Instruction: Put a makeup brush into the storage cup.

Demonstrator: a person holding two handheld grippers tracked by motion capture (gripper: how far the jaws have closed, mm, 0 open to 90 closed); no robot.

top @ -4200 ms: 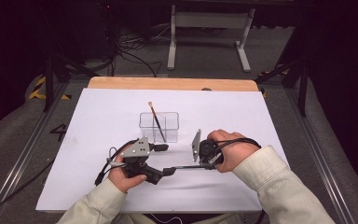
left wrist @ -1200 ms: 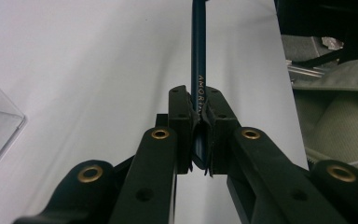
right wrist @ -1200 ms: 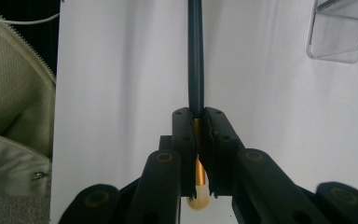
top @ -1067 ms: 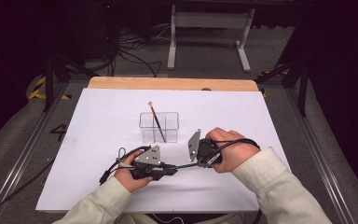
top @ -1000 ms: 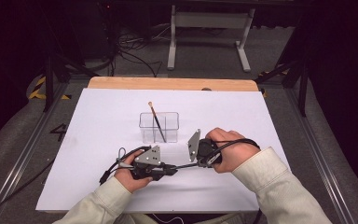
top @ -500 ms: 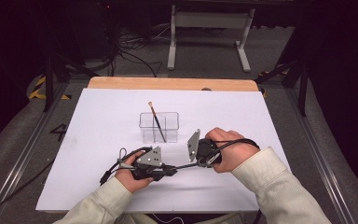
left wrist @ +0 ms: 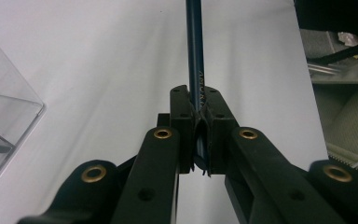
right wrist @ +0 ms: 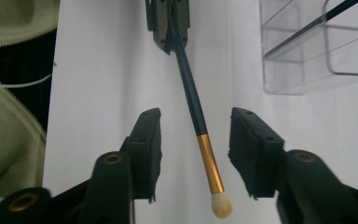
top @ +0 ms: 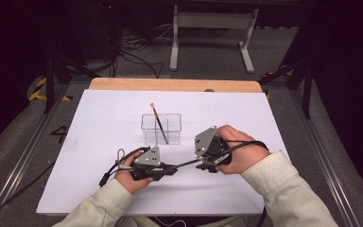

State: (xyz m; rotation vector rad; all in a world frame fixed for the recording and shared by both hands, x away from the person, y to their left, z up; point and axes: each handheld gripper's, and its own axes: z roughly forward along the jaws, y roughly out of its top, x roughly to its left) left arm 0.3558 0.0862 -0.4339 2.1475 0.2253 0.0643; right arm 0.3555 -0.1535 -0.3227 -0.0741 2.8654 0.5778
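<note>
Lower centre of high view: left gripper [top: 172,168] pinching brush [right wrist: 193,112] | right gripper [right wrist: 193,154] jaws just opened, brush between, untouched | handoff done, box [top: 161,128] drop pending

Both forearms reach in low over the table; the left gripper [top: 170,169] is clamped tight, the right gripper [top: 199,163] has just been opening, its jaws apart

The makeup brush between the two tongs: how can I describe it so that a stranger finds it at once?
On the white table sheet, look in front of the clear plastic organizer. The makeup brush lies level there, its dark handle clamped in the left tongs. Unlike the brush standing in the organizer, its gold ferrule sits between the right tongs' open jaws.
</note>
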